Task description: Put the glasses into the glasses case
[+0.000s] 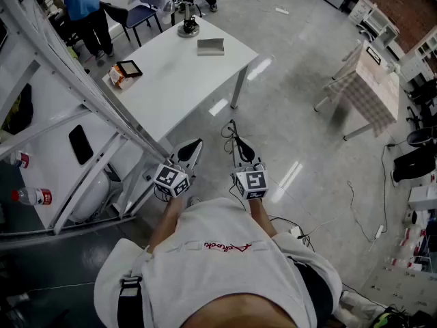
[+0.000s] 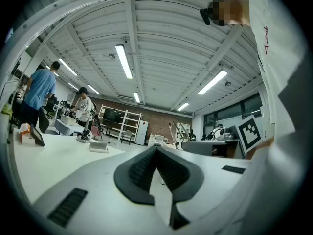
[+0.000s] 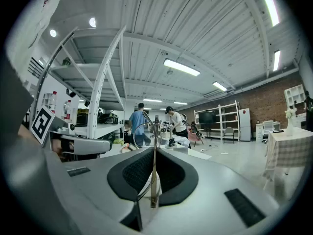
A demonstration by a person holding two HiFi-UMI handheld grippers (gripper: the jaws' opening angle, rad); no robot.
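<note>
1. Glasses (image 3: 153, 165) are pinched by one thin wire arm between the jaws of the right gripper (image 3: 154, 150), which are pressed together on it. The lens rims stick out past the tips. The pair hangs over bare floor, just off the near corner of the white table (image 1: 184, 87).
2. The left gripper (image 1: 193, 149) is just beside the right one, close to that same near corner. Its jaws are pressed together with nothing between them.
3. The glasses case (image 1: 210, 46), a grey box, lies at the table's far end near the right edge, with bare tabletop all round it.
4. A small orange box (image 1: 117, 77) with a dark panel on it sits by the table's left edge, and a dark stand (image 1: 188, 26) is at the far corner.
5. Right of the table the floor lies open as far as a checked-cloth table (image 1: 365, 91), well apart.
6. A white frame rack (image 1: 82, 80) runs close along the table's left side.
</note>
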